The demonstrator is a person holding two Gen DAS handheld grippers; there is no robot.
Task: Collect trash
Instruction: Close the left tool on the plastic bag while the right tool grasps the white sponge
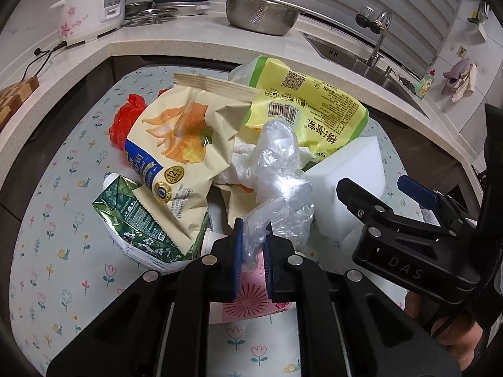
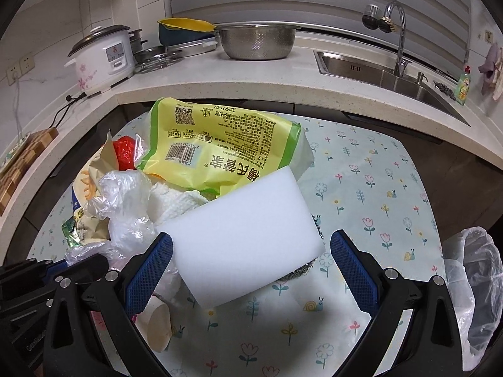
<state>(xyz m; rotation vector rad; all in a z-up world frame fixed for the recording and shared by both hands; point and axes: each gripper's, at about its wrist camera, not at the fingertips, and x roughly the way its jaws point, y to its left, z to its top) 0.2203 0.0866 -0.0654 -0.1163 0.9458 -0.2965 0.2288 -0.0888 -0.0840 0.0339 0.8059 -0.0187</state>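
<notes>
A heap of trash lies on the floral table [image 1: 63, 220]: a cream chip bag [image 1: 182, 144], a yellow-green bag [image 1: 308, 103], red plastic [image 1: 125, 119], a green carton [image 1: 135, 220] and crumpled clear plastic film [image 1: 276, 182]. My left gripper [image 1: 253, 238] is shut on the near end of that film, above a pink pack [image 1: 248, 301]. A white sponge block [image 2: 245, 226] lies between the wide-apart fingers of my right gripper [image 2: 251, 238]. Its right pad stands clear of the block. A steel scourer [image 2: 295, 273] peeks out from under the sponge. The right gripper [image 1: 377, 188] also shows in the left wrist view, at the sponge.
A clear-lined trash bag [image 2: 471, 282] hangs off the table's right edge. The counter behind carries a rice cooker [image 2: 100, 56], a steel colander [image 2: 257, 42], a sink [image 2: 393, 75] with a faucet [image 2: 399, 31], and a wooden board [image 2: 22, 163] at the left.
</notes>
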